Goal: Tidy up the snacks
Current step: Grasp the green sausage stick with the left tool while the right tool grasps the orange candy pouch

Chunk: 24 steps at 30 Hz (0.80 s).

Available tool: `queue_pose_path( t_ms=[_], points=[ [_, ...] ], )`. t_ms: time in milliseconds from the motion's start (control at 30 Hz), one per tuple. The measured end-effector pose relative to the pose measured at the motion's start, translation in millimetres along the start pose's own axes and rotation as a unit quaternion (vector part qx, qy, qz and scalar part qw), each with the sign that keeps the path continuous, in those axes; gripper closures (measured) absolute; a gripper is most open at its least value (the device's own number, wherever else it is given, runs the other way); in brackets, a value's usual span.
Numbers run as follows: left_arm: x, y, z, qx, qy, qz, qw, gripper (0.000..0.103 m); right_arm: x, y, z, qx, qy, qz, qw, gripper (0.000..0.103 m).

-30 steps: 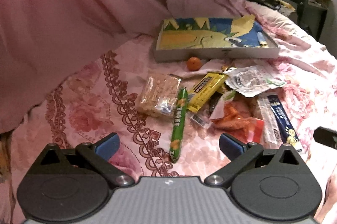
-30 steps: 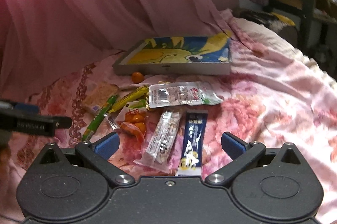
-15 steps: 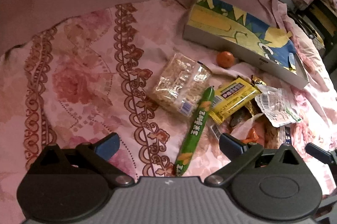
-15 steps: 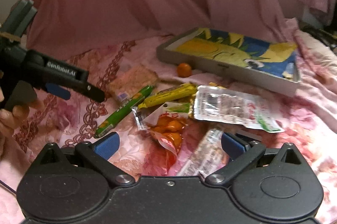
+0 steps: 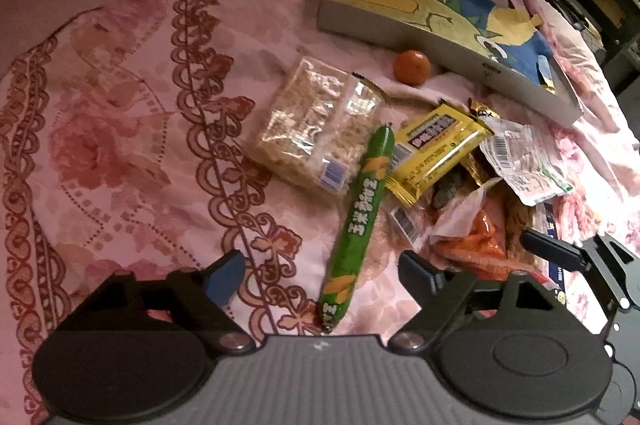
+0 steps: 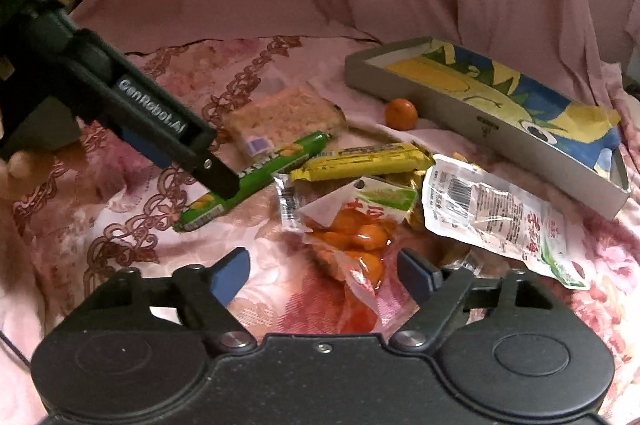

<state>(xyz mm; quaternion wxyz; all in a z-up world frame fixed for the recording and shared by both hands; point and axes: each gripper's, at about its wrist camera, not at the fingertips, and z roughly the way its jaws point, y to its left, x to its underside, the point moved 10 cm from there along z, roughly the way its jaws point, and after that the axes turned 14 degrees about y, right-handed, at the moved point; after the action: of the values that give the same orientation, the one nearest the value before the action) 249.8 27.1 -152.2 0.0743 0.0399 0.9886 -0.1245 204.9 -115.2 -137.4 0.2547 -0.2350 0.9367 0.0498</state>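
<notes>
Left gripper (image 5: 322, 271), jaws spread and just narrowing, straddles the lower end of a long green corn-sausage stick (image 5: 360, 221) without pressing it. Right gripper (image 6: 323, 275), jaws likewise spread and just narrowing, stands over a clear pouch of orange pieces (image 6: 352, 245), pads apart from it. Both snacks lie on a pink floral bedspread (image 5: 120, 153), near a shallow grey cardboard tray with a yellow-and-blue cartoon lining (image 5: 400, 25).
</notes>
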Motion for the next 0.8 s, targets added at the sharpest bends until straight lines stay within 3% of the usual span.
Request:
queue_pose_path(
  t_ms=[367, 600, 800],
  points=[
    [-4, -11, 8, 0.005, 0.002, 0.028, 0.9996, 0.045, -3, -7, 16, 0.014, 0.020, 0.011, 1.000, 0.043],
    [-8, -12, 20, 0.002, 0.009, 0.037, 0.9993, 0.058, -1, -5, 31, 0.035, 0.039, 0.006, 0.999, 0.045],
    [-9, -18, 23, -0.005, 0.004, 0.058, 0.9983, 0.077, -2, -7, 34, 0.044, 0.037, 0.013, 0.998, 0.052]
  ],
)
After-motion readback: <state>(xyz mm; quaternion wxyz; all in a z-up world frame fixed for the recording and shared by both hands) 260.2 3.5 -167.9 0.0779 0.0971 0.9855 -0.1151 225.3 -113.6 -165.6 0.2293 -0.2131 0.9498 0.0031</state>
